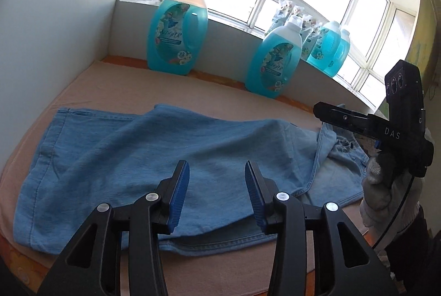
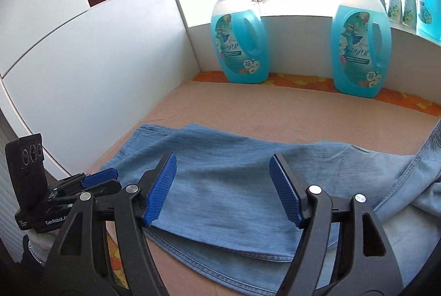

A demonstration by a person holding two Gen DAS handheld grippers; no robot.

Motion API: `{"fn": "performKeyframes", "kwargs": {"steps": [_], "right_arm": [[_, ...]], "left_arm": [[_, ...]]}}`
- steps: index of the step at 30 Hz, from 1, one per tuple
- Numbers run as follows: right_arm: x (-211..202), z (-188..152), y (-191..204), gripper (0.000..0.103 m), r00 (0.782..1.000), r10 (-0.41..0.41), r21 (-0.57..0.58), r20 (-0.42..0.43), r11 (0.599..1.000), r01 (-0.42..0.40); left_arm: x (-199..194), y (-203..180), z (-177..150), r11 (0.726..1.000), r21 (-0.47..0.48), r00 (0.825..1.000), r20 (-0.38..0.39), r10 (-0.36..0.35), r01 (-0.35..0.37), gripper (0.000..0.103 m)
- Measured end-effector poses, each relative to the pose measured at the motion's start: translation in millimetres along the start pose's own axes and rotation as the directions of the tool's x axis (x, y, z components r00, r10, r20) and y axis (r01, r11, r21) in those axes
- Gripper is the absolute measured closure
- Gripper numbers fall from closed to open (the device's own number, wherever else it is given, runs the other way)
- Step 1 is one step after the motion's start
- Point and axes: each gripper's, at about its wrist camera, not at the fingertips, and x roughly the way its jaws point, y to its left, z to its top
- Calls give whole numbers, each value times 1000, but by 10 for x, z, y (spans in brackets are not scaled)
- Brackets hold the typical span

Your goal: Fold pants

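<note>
We're hovering both grippers over the jeans (image 1: 154, 158), which are lying across the peach cover in front of the detergent bottles (image 1: 176, 31). Left gripper (image 1: 217, 194) and right gripper (image 2: 222, 191) jaws are spread apart, gripping nothing, probably lining up for the next fold.

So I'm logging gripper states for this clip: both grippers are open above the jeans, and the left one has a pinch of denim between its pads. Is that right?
Not quite. The left gripper is open, but nothing is between its pads; the left wrist view shows them spread above the jeans. The right gripper is open above the denim too.
</note>
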Motion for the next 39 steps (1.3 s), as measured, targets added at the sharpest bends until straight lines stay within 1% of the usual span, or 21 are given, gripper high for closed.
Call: {"fn": "performKeyframes", "kwargs": {"steps": [2, 4, 9, 12, 15, 18, 20, 23, 25, 26, 28, 30, 31, 33, 35, 36, 37, 39], "right_arm": [[-98, 20, -295, 30, 999, -36, 42, 6, 998, 35], [-203, 33, -543, 30, 996, -87, 77, 14, 993, 86], [-436, 52, -1101, 30, 983, -181, 149, 15, 973, 177], [-528, 54, -1379, 30, 969, -245, 162, 10, 957, 240], [-591, 61, -1680, 30, 955, -297, 196, -4, 936, 292], [-660, 105, -2015, 30, 940, -340, 244, -20, 910, 335], [-697, 156, -2286, 30, 937, -347, 295, -41, 892, 343], [-704, 262, -2720, 30, 931, -357, 381, -78, 852, 358], [-682, 345, -2968, 30, 915, -390, 415, -102, 820, 395], [-655, 389, -3078, 30, 910, -398, 428, -113, 807, 406], [-570, 481, -3269, 30, 903, -406, 452, -137, 786, 422], [-422, 581, -3426, 30, 905, -389, 471, -174, 774, 423], [-348, 624, -3495, 30, 900, -391, 483, -192, 760, 434], [-213, 694, -3610, 30, 885, -411, 513, -220, 723, 463], [-36, 749, -3706, 30, 874, -411, 530, -260, 696, 485], [58, 768, -3752, 30, 863, -417, 527, -286, 684, 505], [143, 785, -3795, 30, 846, -435, 517, -308, 670, 533], [273, 802, -3849, 30, 795, -499, 474, -344, 639, 606]], "left_arm": [[189, -161, -7, 998, 5, 997, -46, -60, 61, 62], [371, -332, -23, 993, 17, 990, -89, -113, 115, 61], [742, -814, -88, 977, 95, 969, -178, -172, 191, 59], [925, -1080, -124, 963, 144, 956, -219, -194, 229, 59], [1111, -1300, -157, 948, 163, 937, -270, -224, 273, 59], [1288, -1479, -199, 935, 183, 919, -316, -236, 303, 59], [1414, -1568, -209, 928, 191, 906, -348, -241, 320, 59], [1579, -1676, -227, 918, 214, 892, -386, -234, 333, 59], [1677, -1721, -217, 915, 216, 882, -409, -233, 341, 59], [1720, -1750, -208, 912, 219, 878, -418, -234, 348, 59], [1795, -1784, -183, 907, 232, 875, -426, -229, 350, 59], [1873, -1819, -166, 904, 229, 867, -440, -235, 361, 59], [1905, -1831, -164, 903, 228, 864, -445, -236, 364, 59], [1958, -1841, -180, 900, 229, 858, -455, -239, 372, 59], [2009, -1840, -205, 898, 229, 853, -465, -238, 375, 59], [2037, -1838, -224, 897, 227, 849, -471, -240, 379, 59], [2053, -1829, -235, 896, 226, 849, -469, -244, 383, 59], [2053, -1820, -237, 893, 227, 850, -463, -252, 389, 59]]}}
